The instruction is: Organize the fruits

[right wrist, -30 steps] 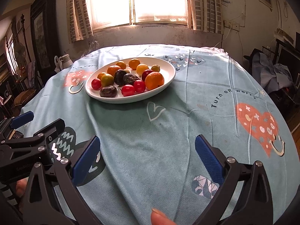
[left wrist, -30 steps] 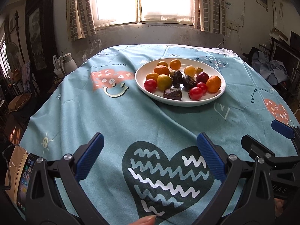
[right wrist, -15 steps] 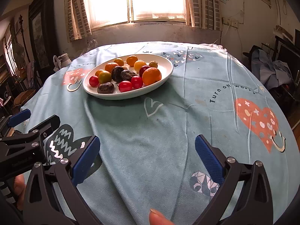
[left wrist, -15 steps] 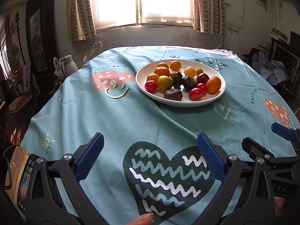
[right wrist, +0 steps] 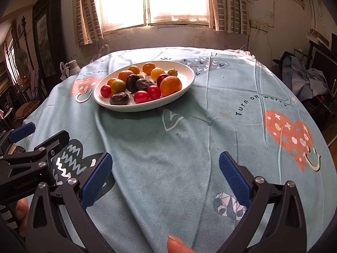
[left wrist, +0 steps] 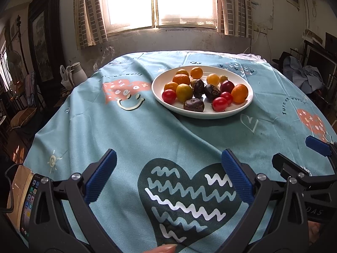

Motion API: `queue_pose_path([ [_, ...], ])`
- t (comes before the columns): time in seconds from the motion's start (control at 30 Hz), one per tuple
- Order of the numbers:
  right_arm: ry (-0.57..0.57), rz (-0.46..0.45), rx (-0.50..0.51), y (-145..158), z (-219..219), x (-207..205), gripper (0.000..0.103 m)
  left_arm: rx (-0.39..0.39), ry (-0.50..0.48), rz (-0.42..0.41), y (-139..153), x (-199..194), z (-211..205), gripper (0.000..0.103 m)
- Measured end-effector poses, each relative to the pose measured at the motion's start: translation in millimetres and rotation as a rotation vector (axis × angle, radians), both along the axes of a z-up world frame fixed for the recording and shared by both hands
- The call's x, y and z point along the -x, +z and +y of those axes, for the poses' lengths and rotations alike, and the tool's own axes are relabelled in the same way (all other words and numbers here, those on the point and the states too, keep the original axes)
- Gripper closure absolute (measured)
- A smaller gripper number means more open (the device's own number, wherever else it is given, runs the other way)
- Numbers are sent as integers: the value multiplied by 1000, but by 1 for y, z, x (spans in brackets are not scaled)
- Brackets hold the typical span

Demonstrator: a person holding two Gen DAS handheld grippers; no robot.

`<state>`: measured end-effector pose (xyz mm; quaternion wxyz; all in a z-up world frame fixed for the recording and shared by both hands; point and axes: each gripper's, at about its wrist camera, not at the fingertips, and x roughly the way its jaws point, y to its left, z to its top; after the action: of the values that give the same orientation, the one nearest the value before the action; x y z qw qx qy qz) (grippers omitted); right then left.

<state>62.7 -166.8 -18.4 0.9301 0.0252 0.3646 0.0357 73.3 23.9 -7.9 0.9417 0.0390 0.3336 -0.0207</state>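
Both the left claw (left wrist: 168, 177) and right claw (right wrist: 164, 178) gape wide, holding nothing. Bare tablecloth (right wrist: 189, 139) fills mid-frame; the fruit plate (right wrist: 183, 88) sits upper left.

Daylight pours through the window (left wrist: 160, 2), blown out to white glare in both views, and washes out the far edge of the tablecloth (right wrist: 189, 147). The room's sides stay dim. Fisheye distortion bends the edges into dark corners; the focus is sharp.
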Motion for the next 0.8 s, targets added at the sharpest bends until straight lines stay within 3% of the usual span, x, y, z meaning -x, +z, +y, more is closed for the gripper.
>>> queue_pose_path([
  [0.8, -1, 1, 0, 0, 0, 0, 2, -21, -3, -19, 1, 3, -1, 2],
])
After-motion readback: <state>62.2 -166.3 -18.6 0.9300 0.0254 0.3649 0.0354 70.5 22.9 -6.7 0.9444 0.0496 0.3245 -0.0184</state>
